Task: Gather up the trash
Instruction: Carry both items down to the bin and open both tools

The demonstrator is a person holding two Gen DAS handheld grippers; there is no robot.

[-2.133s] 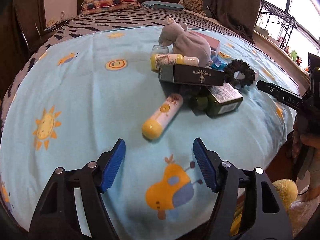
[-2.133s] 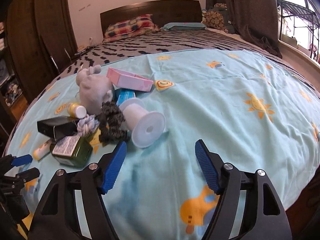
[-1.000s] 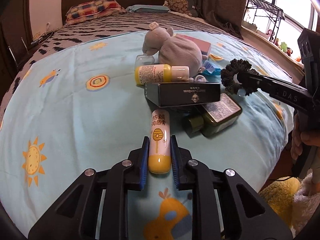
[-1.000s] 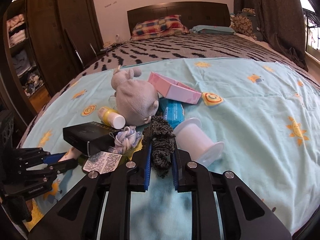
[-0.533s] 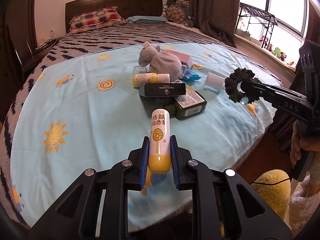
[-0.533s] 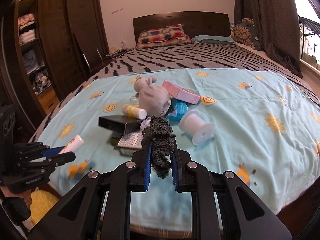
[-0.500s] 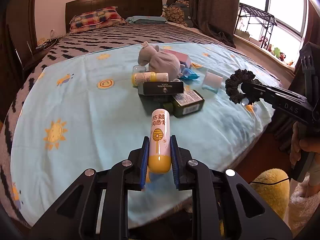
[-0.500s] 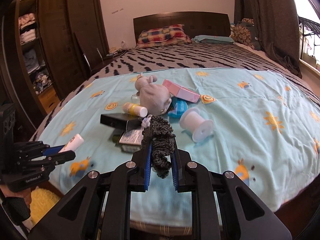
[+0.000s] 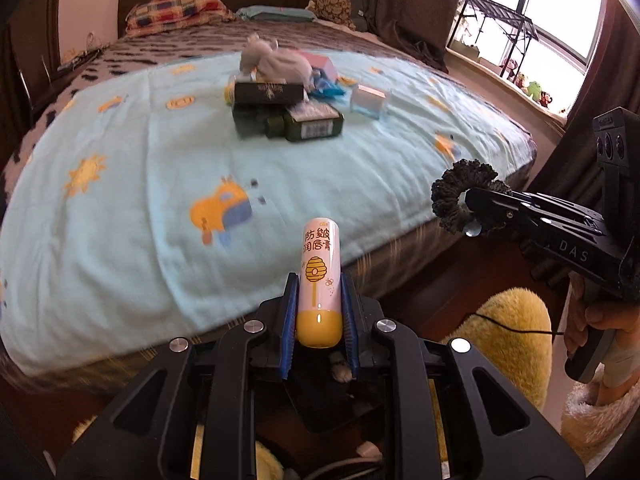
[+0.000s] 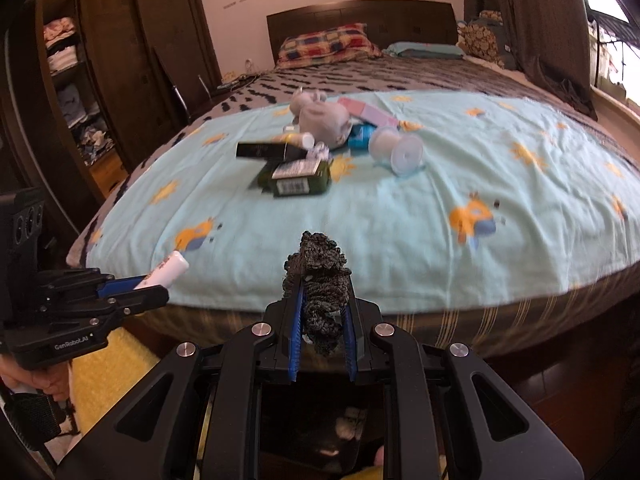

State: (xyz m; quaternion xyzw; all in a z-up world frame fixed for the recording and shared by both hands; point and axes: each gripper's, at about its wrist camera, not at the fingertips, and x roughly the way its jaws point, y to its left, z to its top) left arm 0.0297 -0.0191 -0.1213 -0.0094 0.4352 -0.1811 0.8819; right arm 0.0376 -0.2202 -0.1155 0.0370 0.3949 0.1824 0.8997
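Note:
My left gripper [image 9: 319, 304] is shut on a white and yellow lip-balm tube [image 9: 320, 276] with a beehive print, held off the bed past its foot edge. It also shows in the right wrist view [image 10: 164, 270]. My right gripper [image 10: 322, 312] is shut on a dark grey scrunchie [image 10: 320, 276], also off the bed; it shows in the left wrist view [image 9: 460, 196]. On the light blue blanket [image 9: 120, 184] remain a black box [image 9: 268, 92], a green bottle [image 9: 308, 126], a grey plush toy [image 9: 280, 60], a pink box [image 10: 368, 111] and a white spool [image 10: 400, 152].
A yellow plush thing [image 9: 512, 344] lies on the dark floor below the grippers. A dark wardrobe with shelves [image 10: 80, 80] stands left of the bed. A window and metal rack [image 9: 496, 36] are on the right. Pillows [image 10: 328, 46] lie at the headboard.
Both grippers have pulled back from the bed and dropped lower, each carrying its item. The pile on the blanket now looks farther away, and the bed's foot edge and floor have come into view.

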